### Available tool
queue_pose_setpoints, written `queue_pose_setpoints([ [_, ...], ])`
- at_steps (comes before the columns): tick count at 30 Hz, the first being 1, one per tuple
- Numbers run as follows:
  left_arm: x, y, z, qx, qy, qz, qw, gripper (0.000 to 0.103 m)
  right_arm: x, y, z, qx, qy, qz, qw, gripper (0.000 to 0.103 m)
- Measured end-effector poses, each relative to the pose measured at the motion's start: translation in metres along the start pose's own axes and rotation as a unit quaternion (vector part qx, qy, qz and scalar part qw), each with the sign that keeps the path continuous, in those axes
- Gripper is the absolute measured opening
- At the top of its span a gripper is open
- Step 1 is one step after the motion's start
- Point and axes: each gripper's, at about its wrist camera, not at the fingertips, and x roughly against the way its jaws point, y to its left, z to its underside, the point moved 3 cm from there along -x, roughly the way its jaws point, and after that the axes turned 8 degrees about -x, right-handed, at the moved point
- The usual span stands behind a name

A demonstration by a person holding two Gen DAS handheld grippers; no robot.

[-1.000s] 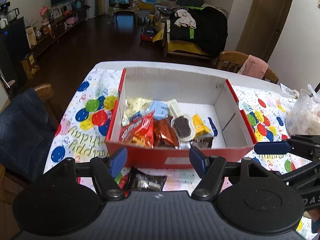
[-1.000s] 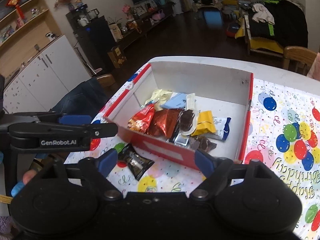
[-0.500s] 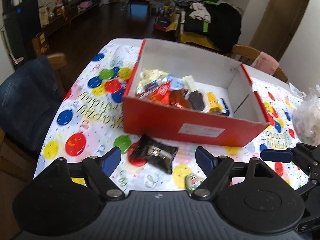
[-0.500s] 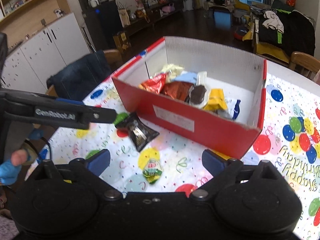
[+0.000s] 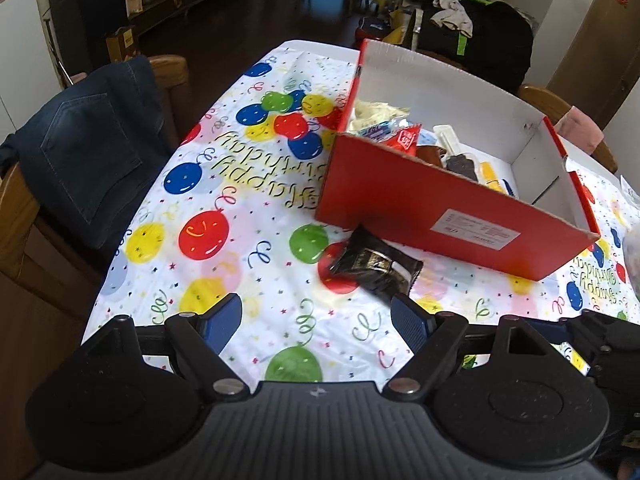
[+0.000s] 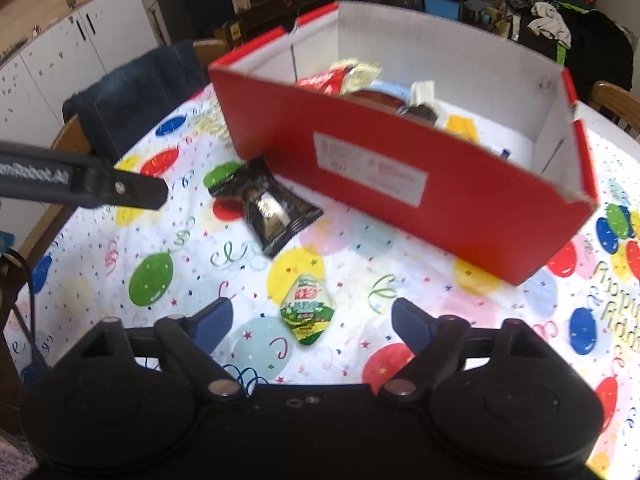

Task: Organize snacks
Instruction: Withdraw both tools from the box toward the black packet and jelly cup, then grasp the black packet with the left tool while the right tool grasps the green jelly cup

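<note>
Red cardboard box (image 5: 452, 208) on balloon-print tablecloth (image 5: 208, 184), white inside, open top; white label on near wall. Inside — mixed snack packets piled toward left end: pale yellow bag (image 5: 376, 114), red packet (image 5: 406, 140), brown packet (image 5: 428, 154), dark chocolate item in clear wrap (image 5: 462, 164), yellow packet (image 5: 490, 174); right end of box floor bare white. Outside box: black snack packet (image 5: 376, 266) flat on cloth, just beside near wall at left corner, one end close against it; same packet in right view (image 6: 268, 208). Small green-and-white diamond-shaped snack (image 6: 307, 312) flat on cloth, nearer the camera than black packet, apart from it and well apart from box. Left gripper (image 5: 318, 318) low over cloth, fingers spread wide, holding nothing; black packet just ahead of right finger tip. Right gripper (image 6: 308, 320) also spread wide, empty, green snack lying between the two blue pads (image 6: 212, 320) without touching either. Left gripper's finger bar visible at left edge of right view, above cloth. Denim garment (image 5: 88, 148) draped on wooden chair (image 5: 172, 76) beside table
</note>
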Motion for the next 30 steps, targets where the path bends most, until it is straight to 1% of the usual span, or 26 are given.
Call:
queue_pose_setpoints([
  [1, 0.000, 0.001, 0.001, 0.001, 0.001, -0.001, 1.0000, 0.082, -0.004, 0.001, 0.000, 0.002, 0.003, 0.002, 1.000, 0.077],
  [6, -0.004, 0.003, 0.002, -0.002, 0.008, -0.001, 1.0000, 0.082, -0.021, 0.001, 0.000, 0.003, 0.023, 0.013, 1.000, 0.068],
  [8, -0.005, 0.003, 0.002, -0.004, 0.010, -0.001, 0.9999, 0.082, -0.025, 0.001, 0.000, 0.005, 0.029, 0.017, 0.999, 0.059],
  [10, -0.007, 0.003, 0.001, -0.006, 0.014, 0.001, 0.9999, 0.082, -0.028, 0.001, -0.001, 0.005, 0.035, 0.016, 0.999, 0.053],
  [12, -0.009, 0.002, 0.000, -0.007, 0.017, 0.002, 0.9998, 0.082, -0.029, 0.002, -0.001, 0.009, 0.035, 0.018, 0.999, 0.052],
  [17, -0.015, -0.001, -0.003, -0.010, 0.023, 0.008, 0.9997, 0.082, -0.029, 0.003, -0.001, 0.022, 0.037, 0.022, 0.999, 0.041],
  [19, -0.017, -0.004, -0.005, -0.011, 0.025, 0.010, 0.9996, 0.082, -0.029, 0.003, -0.002, 0.024, 0.038, 0.023, 0.999, 0.039],
  [22, -0.022, -0.008, -0.008, -0.011, 0.029, 0.011, 0.9995, 0.082, -0.028, 0.002, -0.003, 0.028, 0.039, 0.024, 0.999, 0.034],
  [30, -0.039, -0.020, -0.021, 0.011, 0.040, 0.013, 0.9991, 0.081, -0.020, -0.013, -0.002, 0.000, 0.038, 0.015, 0.999, 0.033],
])
